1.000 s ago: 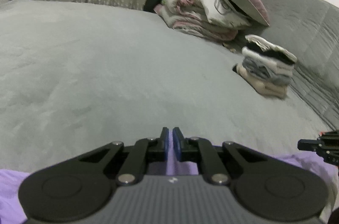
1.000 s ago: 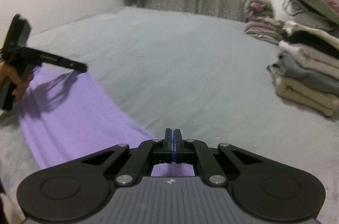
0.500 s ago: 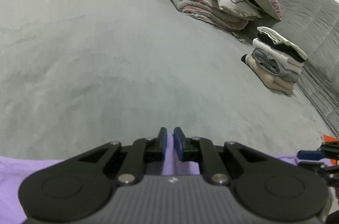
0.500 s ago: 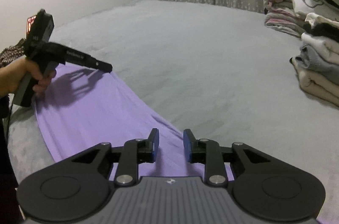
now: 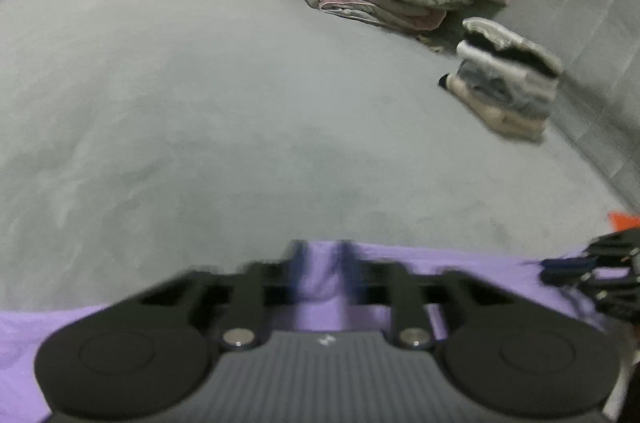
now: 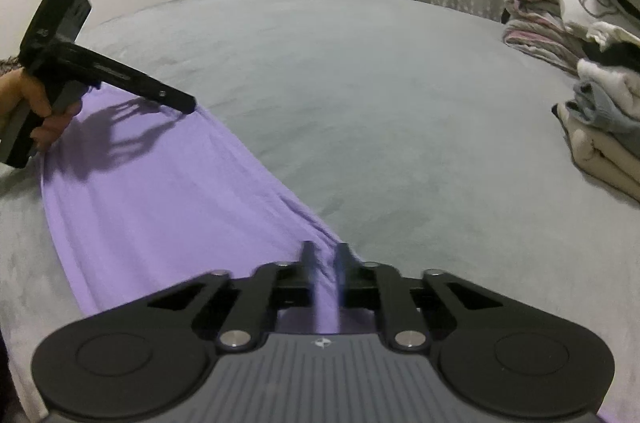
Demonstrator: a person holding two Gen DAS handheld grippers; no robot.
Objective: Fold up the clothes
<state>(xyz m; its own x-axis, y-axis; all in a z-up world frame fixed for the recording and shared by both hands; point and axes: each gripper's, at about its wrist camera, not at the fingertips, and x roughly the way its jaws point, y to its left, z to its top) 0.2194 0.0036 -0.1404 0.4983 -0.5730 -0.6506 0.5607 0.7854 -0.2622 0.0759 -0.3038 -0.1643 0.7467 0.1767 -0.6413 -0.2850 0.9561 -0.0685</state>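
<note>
Grey bed (image 5: 200, 111) blurred under me, my left gripper (image 5: 322, 255) smeared. Both pairs of jaws stood parted over the purple cloth (image 6: 168, 191); my left gripper had been clamped a second earlier, my right gripper (image 6: 324, 255) narrower than before.

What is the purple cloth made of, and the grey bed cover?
The purple cloth looks like thin, soft knit fabric, maybe cotton jersey: matte, lying flat, gathering in small folds near the right gripper. The grey bed cover looks plush, perhaps velvety fleece: brushed patches show lighter and darker.
</note>
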